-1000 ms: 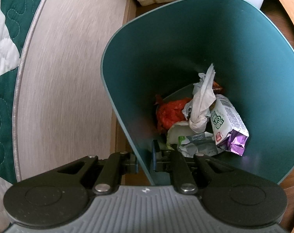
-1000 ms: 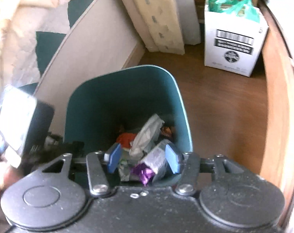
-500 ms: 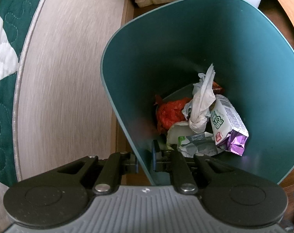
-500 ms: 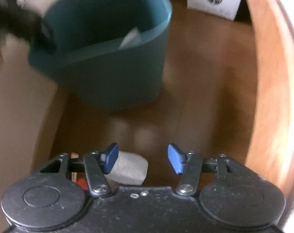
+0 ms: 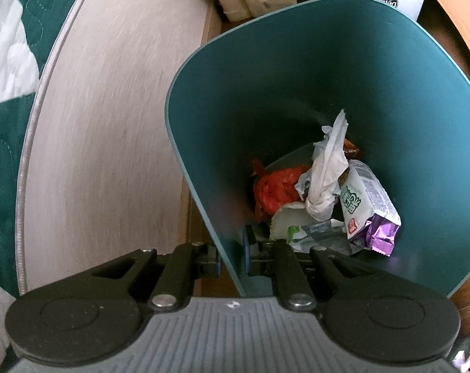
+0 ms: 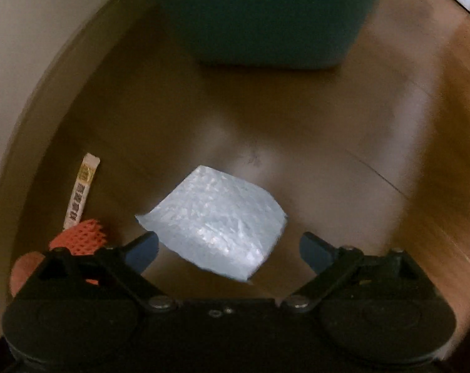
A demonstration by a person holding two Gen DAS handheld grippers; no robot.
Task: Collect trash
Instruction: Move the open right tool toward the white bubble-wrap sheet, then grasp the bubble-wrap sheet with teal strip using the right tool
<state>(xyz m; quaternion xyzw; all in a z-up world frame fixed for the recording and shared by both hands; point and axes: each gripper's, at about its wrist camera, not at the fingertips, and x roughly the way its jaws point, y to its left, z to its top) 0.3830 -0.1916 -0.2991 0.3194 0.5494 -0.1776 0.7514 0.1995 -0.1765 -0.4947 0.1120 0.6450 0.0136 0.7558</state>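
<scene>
The left gripper (image 5: 232, 256) clamps the bin (image 5: 297, 62) wall; the right gripper (image 6: 228, 248), jaws just spread wide, hovers over the pale foam sheet (image 6: 216, 223), seemingly untouched; lowering and closing comes next.

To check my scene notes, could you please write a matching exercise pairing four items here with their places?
Things:
1. white tissue
2. pale blue sheet
3. left tool
4. orange mesh piece

Places:
A. on the floor left of the right tool
B. inside the green bin
C. clamped on the bin's rim
D. on the floor between the open right tool's fingers

Pairs: 1-B, 2-D, 3-C, 4-A
</scene>
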